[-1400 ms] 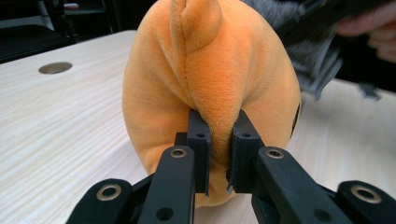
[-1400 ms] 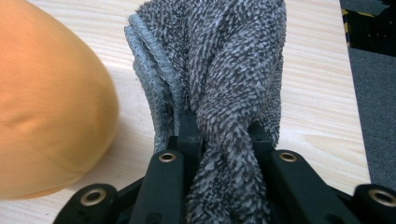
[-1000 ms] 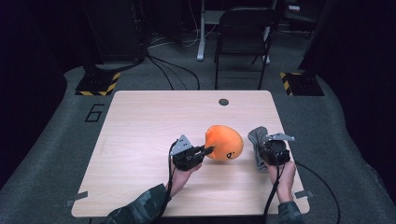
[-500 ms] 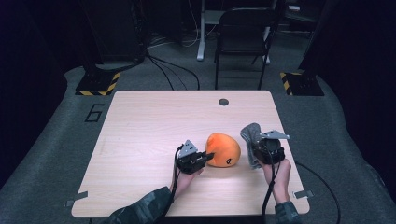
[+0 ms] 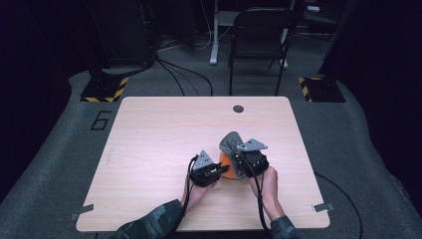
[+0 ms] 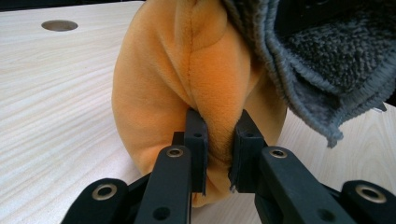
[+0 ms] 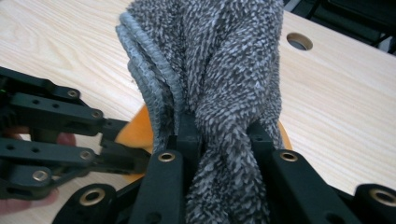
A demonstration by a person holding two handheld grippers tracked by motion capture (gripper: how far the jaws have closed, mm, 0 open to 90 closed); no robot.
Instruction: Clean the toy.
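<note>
Grey cloth [image 5: 230,142] now over orange plush [image 5: 229,169]

The table [image 5: 149,149] lies bare left of the orange plush [image 5: 229,169] and grey cloth [image 5: 230,142].

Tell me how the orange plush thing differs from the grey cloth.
The orange plush is smooth, rounded and stuffed; the grey cloth is a thin, nubbly, bunched sheet. The plush rests on the table, pinched by the left gripper; the cloth is draped against it, clamped by the right gripper. Both are soft fabric.
</note>
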